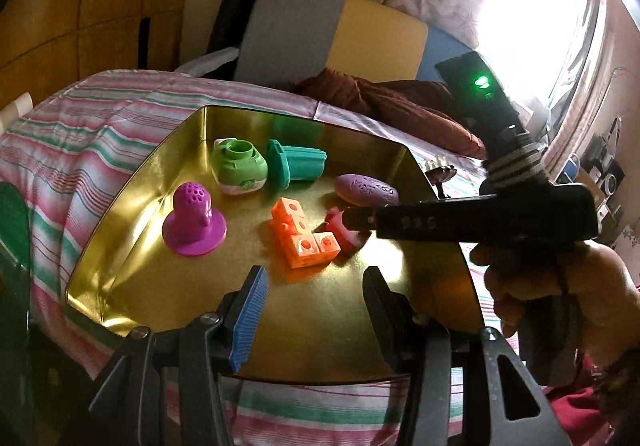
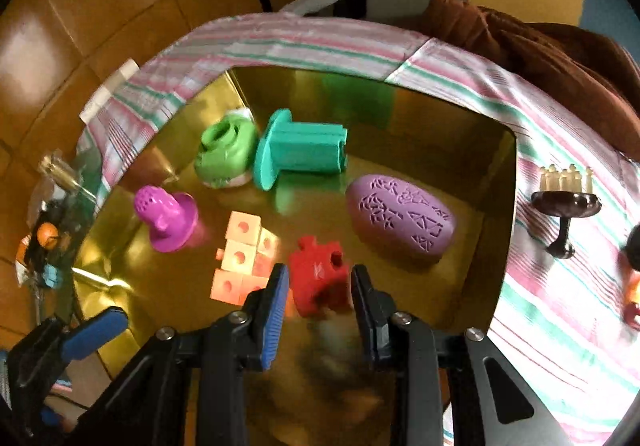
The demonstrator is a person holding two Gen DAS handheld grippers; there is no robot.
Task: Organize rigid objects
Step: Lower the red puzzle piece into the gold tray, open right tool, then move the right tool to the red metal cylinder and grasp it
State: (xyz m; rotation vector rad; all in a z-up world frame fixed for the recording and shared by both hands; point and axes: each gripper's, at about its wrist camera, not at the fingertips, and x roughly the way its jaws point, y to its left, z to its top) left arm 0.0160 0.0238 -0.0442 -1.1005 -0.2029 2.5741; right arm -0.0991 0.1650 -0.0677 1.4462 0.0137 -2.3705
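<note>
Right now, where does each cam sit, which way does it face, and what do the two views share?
Left wrist: on the left gripper, angled down into the gold tin on the striped cloth; shows its own empty fingers, plus the right gripper and the hand holding it.
Right wrist: on the right gripper, steeper over the same tin; shows its fingers closed on the red piece, plus a left fingertip.
Shared: tin, red piece, orange cubes, magenta piece, purple oval.
</note>
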